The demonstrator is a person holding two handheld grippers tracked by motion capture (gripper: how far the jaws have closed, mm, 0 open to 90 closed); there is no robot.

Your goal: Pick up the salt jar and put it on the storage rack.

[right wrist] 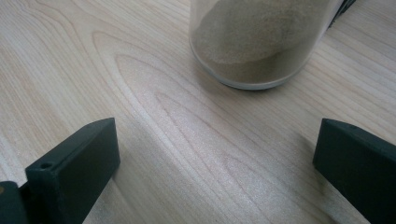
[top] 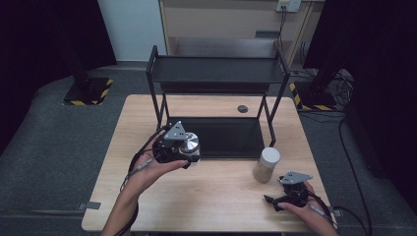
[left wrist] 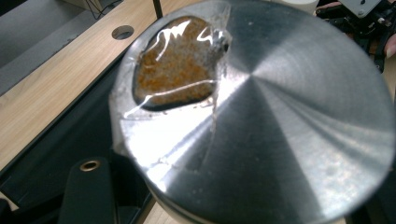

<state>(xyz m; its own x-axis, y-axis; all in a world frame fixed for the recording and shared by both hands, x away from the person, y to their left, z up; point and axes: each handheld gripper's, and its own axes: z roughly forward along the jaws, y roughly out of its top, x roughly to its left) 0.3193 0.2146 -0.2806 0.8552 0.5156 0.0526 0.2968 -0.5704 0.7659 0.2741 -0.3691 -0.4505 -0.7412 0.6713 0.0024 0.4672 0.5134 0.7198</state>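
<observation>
Left gripper (top: 183, 156): apparently clamps the steel-lidded jar (top: 189, 143); lower level onto shelf (top: 223, 136).
Right gripper (top: 287, 196): jaws spread, empty.

The right gripper (right wrist: 215, 163) hangs low over the pale wooden desk (right wrist: 93, 70), its two black jaws rising from the lower left and lower right corners of the frame and standing wide apart with bare wood grain between them. At the top centre of the frame stands a clear jar (right wrist: 254, 42), its base resting on the desk; it holds a fine beige powder whose surface slopes. The jar sits ahead of the jaws, apart from both. A dark edge shows at the upper right corner, too little to identify.
</observation>
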